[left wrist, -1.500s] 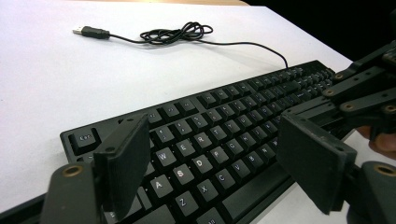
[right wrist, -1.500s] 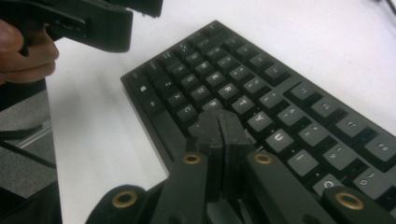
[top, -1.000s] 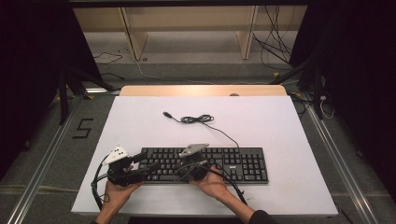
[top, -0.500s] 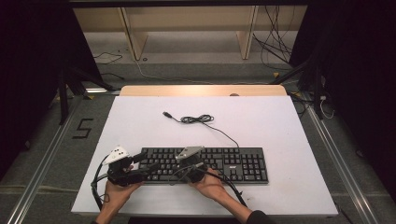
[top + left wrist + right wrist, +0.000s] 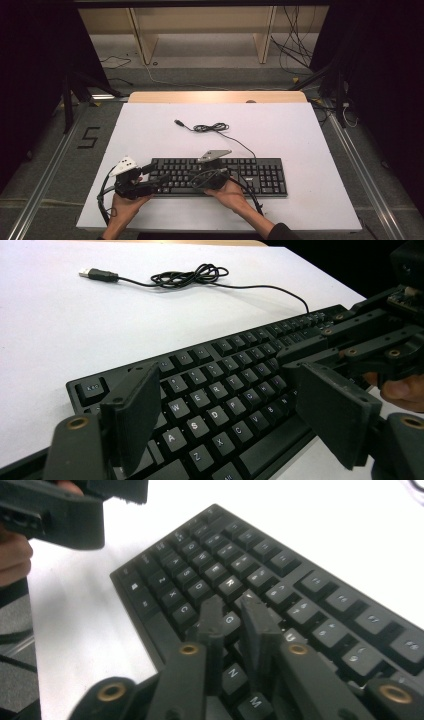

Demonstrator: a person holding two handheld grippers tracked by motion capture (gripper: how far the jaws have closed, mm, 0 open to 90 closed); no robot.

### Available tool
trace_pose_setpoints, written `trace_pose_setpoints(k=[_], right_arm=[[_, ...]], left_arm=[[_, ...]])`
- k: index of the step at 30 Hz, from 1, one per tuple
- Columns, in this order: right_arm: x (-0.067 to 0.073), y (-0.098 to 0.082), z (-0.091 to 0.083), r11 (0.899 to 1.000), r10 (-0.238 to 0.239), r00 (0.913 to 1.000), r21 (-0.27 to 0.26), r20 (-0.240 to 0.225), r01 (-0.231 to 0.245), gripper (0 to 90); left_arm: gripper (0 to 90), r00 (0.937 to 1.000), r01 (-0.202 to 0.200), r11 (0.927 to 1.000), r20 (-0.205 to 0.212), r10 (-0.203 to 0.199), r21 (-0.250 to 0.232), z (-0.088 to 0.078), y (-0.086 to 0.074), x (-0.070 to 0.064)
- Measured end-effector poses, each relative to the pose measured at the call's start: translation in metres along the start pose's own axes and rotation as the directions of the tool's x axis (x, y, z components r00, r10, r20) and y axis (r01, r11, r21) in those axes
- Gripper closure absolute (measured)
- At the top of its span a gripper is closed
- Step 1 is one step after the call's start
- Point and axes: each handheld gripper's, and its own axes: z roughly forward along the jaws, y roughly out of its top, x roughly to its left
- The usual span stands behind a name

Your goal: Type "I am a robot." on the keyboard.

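A black keyboard (image 5: 235, 175) lies across the near half of the white table (image 5: 280, 130). Its cable (image 5: 212, 128) runs back in a small coil to a loose USB plug (image 5: 178, 122). My left gripper (image 5: 156, 179) hovers at the keyboard's left end. In the left gripper view it (image 5: 230, 405) stands wide open over the letter keys with nothing between the pads. My right gripper (image 5: 199, 176) sits low over the keyboard's middle. In the right gripper view it (image 5: 233, 611) has its jaws a narrow gap apart above the G key; they have just been opening, and nothing is between them.
Bare white tabletop surrounds the keyboard, with a wooden strip (image 5: 215, 97) along the far edge. Beyond it stand shelf legs and loose floor cables (image 5: 295, 47). Dark frames and rails flank the table on both sides.
The right gripper has shifted slightly over the middle keys. The left hand and the keyboard have stayed where they were.
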Motion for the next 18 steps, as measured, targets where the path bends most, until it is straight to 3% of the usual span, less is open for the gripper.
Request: trace_pose_setpoints(k=[12,18], right_arm=[[-0.005,0.002,-0.01,0.999,0.019,0.9997,-0.027,-0.012,-0.02,55.0],[-0.009,0.003,-0.015,0.999,0.027,0.9996,-0.042,0.001,-0.027,47.1]], left_arm=[[25.6,1.0,-0.001,1.0,0.001,0.001,0.0,0.0,0.0,0.0],[25.5,1.0,-0.003,1.0,0.004,0.003,-0.005,0.0,0.0,0.0]])
